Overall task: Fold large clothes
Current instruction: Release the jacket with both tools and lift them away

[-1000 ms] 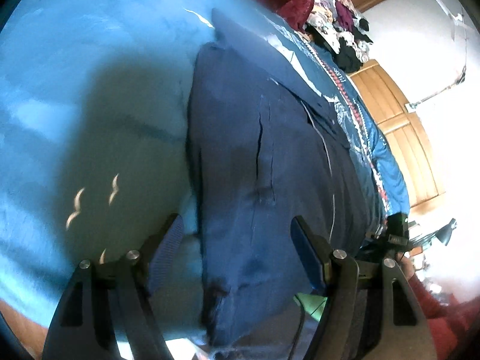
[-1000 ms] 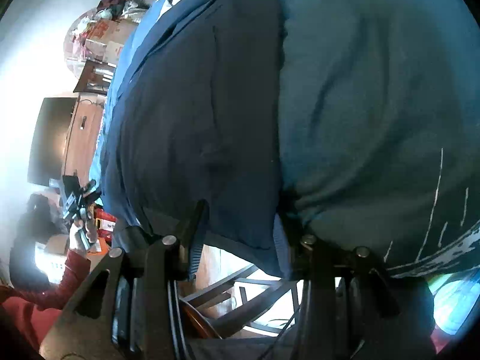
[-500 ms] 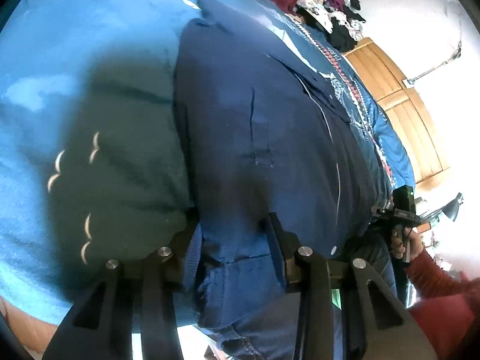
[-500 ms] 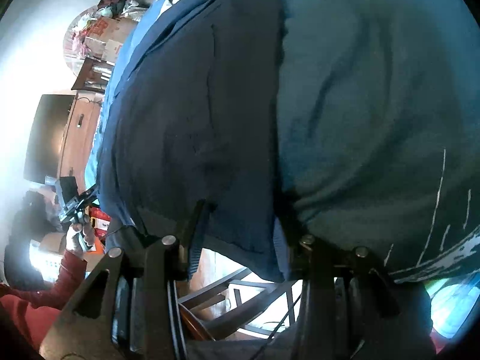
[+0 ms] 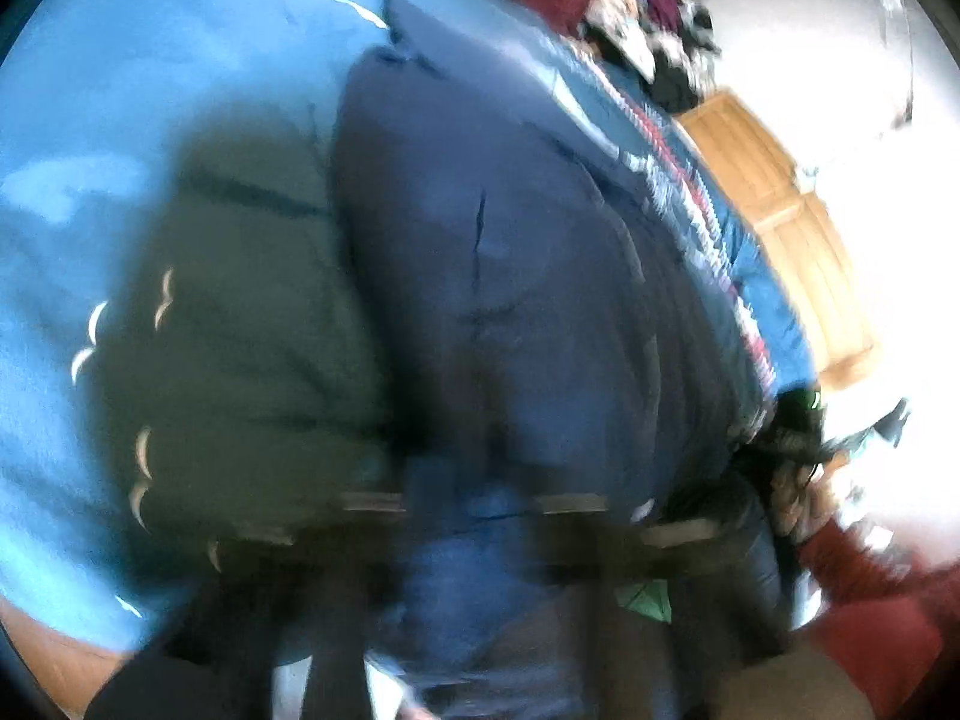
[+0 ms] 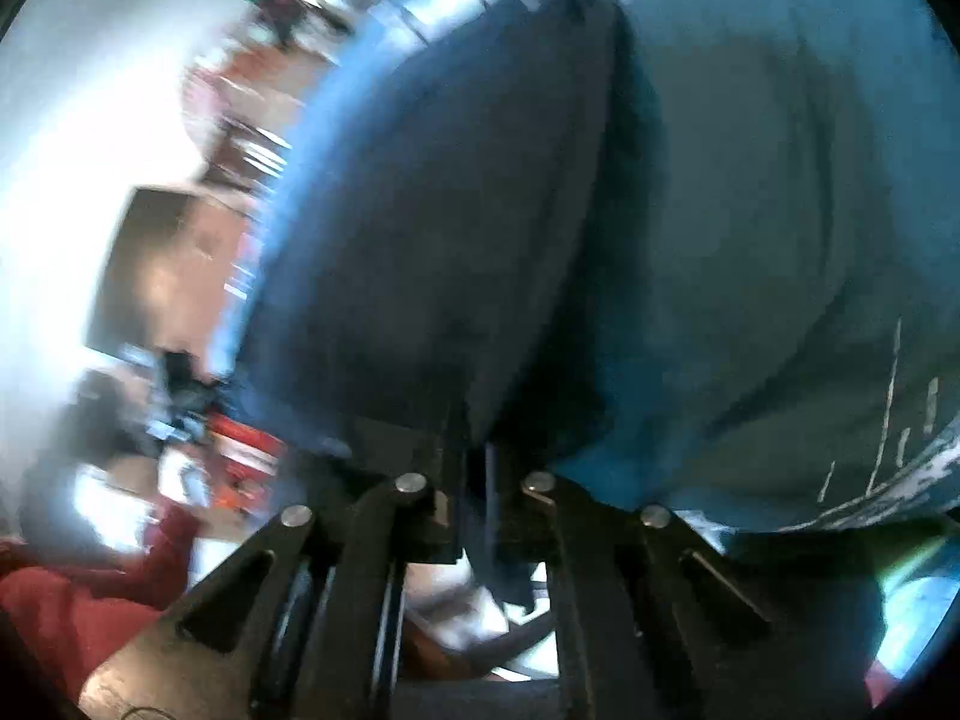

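Folding has barely begun, we judge: the navy garment (image 5: 516, 276) lies spread on the bed (image 5: 120, 90), no fold visible. Our right gripper (image 6: 477, 480) pinches its near hem; our left gripper (image 5: 468, 504) is too blurred to tell.

Blur: both views are heavily smeared, the left wrist view worst
Glare: walls are blown out white at the sides
Shadow: a dark patch is cast on the blue bedcover (image 5: 78, 138)
Edges: fisheye bending, black corners
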Demonstrator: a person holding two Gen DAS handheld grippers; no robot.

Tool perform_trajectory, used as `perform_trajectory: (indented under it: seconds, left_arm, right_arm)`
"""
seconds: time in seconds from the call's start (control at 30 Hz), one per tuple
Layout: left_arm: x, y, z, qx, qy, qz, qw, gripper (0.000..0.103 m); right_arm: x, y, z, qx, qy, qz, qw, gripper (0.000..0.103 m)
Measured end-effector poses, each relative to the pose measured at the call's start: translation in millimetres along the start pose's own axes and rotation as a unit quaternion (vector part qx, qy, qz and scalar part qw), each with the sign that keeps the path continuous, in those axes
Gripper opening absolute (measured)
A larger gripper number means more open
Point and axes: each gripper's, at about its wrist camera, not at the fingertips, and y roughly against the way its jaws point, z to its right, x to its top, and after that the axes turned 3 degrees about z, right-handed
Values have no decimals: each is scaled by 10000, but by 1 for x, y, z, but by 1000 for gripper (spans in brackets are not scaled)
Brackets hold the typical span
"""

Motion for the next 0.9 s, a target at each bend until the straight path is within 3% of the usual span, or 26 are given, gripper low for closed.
perform_trajectory:
  seconds: [0.1,0.17,0.27,0.37,0.5,0.6,0.67,0.7,0.73,0.77,0.8,0.87,0.9]
  left_arm:
    - [14,19,19,-773,397,498,9950,5]
    - [33,24,27,-1263,652,872,9860,5]
    - [67,24,36,-1622,769,1263,9756,5]
    - [129,15,40,-1803,924,1645,9653,5]
    - [216,-14,30,-1521,1058,1959,9630,6]
    - [277,-63,15,-1052,1071,1792,9723,14]
    - [303,-103,-5,-541,1131,1564,9797,21]
    - [316,-130,-18,-61,1075,1333,9852,29]
    - [322,-151,-33,315,1182,1155,9857,52]
    - [327,-183,-54,883,1352,797,9836,61]
    - [328,-199,-66,1102,1434,581,9818,64]
    - [328,-212,-75,1097,1459,570,9815,61]
    - [331,-210,-71,970,1372,636,9837,65]
  right_arm:
    - [19,37,-35,520,110,527,9972,1]
    - [41,50,-49,819,102,800,9934,0]
    - [85,54,-60,1129,93,1046,9880,0]
    - [148,47,-65,1124,161,1209,9861,0]
    - [243,23,-43,906,68,1321,9871,0]
    - [303,-10,-8,485,-51,1197,9916,0]
    - [329,-38,20,34,-92,1009,9948,4]
    - [337,-52,35,-168,-182,896,9957,9]
    - [344,-65,52,-366,-310,795,9957,11]
    - [347,-74,63,-475,-357,730,9956,14]
    - [348,-82,74,-609,-358,722,9949,20]
    - [345,-88,81,-601,-328,779,9946,54]
    - [345,-92,82,-570,-245,772,9951,58]
